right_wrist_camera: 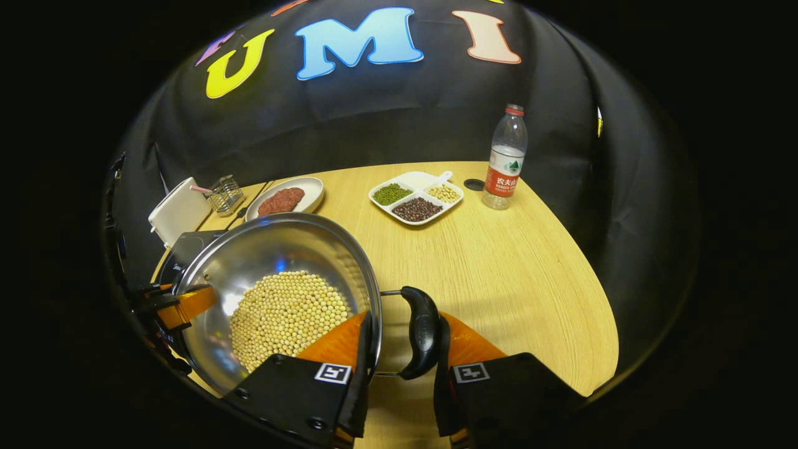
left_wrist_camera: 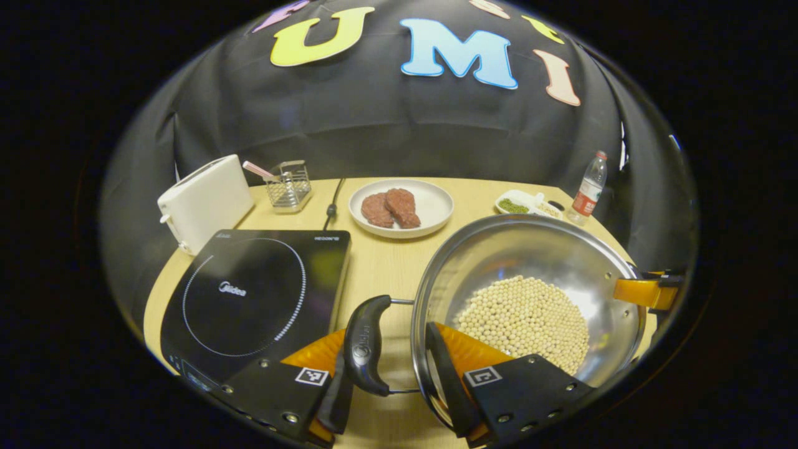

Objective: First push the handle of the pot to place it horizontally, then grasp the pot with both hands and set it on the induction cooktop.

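Two grippers hold a steel pot of pale soybeans by its opposite sides, over the front part of the round wooden table. In the left gripper view, the left gripper has its fingers clamped across the pot's wall and its black loop handle, one finger outside the handle and the other inside the pot's rim. In the right gripper view, the right gripper grips the other black handle and the rim between its fingers the same way. Just left of the pot, the black induction cooktop lies at the table's left edge. Behind it are a white toaster and a wire basket. A plate of red meat sits toward the back edge, with a divided dish of beans and a water bottle toward the back right.
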The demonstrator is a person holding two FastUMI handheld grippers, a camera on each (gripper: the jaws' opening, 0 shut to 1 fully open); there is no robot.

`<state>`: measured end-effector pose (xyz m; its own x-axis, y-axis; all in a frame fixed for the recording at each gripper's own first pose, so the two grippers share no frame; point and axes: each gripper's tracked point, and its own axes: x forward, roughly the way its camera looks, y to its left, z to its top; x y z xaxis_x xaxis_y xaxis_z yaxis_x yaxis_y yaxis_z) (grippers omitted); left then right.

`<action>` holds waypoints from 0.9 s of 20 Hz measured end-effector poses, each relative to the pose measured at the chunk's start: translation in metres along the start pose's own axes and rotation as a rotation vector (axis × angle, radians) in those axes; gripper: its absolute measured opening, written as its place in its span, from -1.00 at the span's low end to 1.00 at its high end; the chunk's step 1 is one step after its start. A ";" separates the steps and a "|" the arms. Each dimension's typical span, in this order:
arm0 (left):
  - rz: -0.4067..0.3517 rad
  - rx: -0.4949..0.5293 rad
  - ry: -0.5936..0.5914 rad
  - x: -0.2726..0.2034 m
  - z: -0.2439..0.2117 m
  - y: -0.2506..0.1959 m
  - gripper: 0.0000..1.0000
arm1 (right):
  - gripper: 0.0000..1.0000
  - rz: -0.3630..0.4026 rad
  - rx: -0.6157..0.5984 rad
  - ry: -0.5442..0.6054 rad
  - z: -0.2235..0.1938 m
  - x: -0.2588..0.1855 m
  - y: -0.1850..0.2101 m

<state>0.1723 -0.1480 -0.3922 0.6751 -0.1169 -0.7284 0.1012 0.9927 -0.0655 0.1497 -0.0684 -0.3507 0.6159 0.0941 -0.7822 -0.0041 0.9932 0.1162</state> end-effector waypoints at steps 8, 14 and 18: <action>0.012 -0.006 -0.030 -0.031 0.014 0.072 0.22 | -0.17 0.005 -0.002 -0.025 0.008 -0.023 0.068; 0.012 0.014 -0.046 -0.041 0.021 0.132 0.27 | -0.17 0.002 0.016 -0.037 0.008 -0.029 0.122; 0.013 0.025 -0.051 -0.042 0.025 0.173 0.27 | -0.10 -0.001 0.021 -0.043 0.006 -0.029 0.160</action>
<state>0.1799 0.0275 -0.3560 0.7129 -0.1056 -0.6933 0.1101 0.9932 -0.0381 0.1356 0.0870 -0.3059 0.6490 0.0898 -0.7555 0.0130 0.9916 0.1290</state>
